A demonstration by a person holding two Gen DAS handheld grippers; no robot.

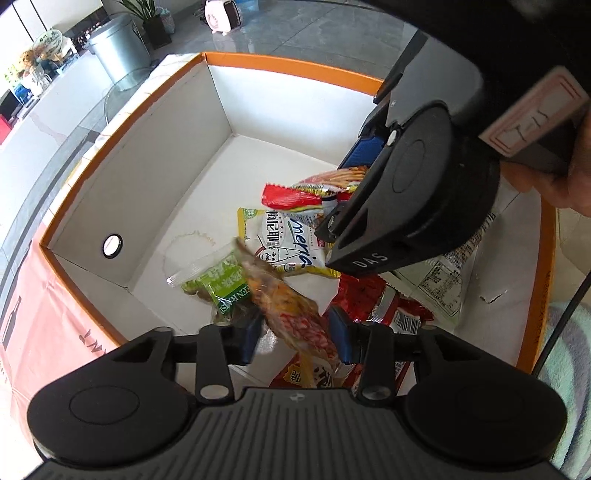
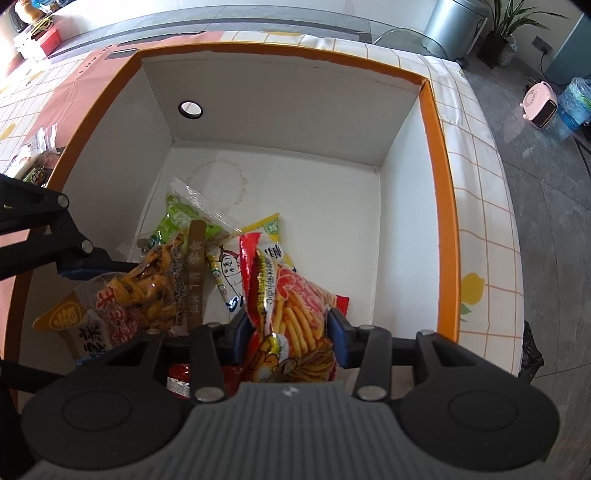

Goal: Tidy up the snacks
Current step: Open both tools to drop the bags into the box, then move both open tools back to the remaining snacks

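Here, an orange-rimmed cardboard box (image 2: pixel 441 206) with white inner walls stands on a worktop covered by a grid-pattern cloth (image 2: pixel 487 229). A round hole (image 2: pixel 190 109) pierces one box wall. Beyond the worktop stand one metal bin (image 1: pixel 120 48), one potted plant (image 2: pixel 506 33) and one pink heater (image 2: pixel 540 105).

Several snack packets lie in a heap on the box floor: one green packet (image 1: pixel 214 282), one yellow-and-white packet (image 1: pixel 291 240), one white packet with a printed label (image 1: pixel 443 280) and at least one red packet (image 1: pixel 364 295); the exact total cannot be told.

The left gripper (image 1: pixel 295 338) points down into the box. Its jaws stand partly spread, and a clear packet of orange-brown snack (image 1: pixel 291 314) hangs between the blue pads; contact cannot be told.

The right gripper (image 2: pixel 291 334) also points down. Its jaws stand partly spread with a red packet of fry-shaped sticks (image 2: pixel 299 317) between the pads. The left gripper's arm crosses the left edge of the right wrist view.
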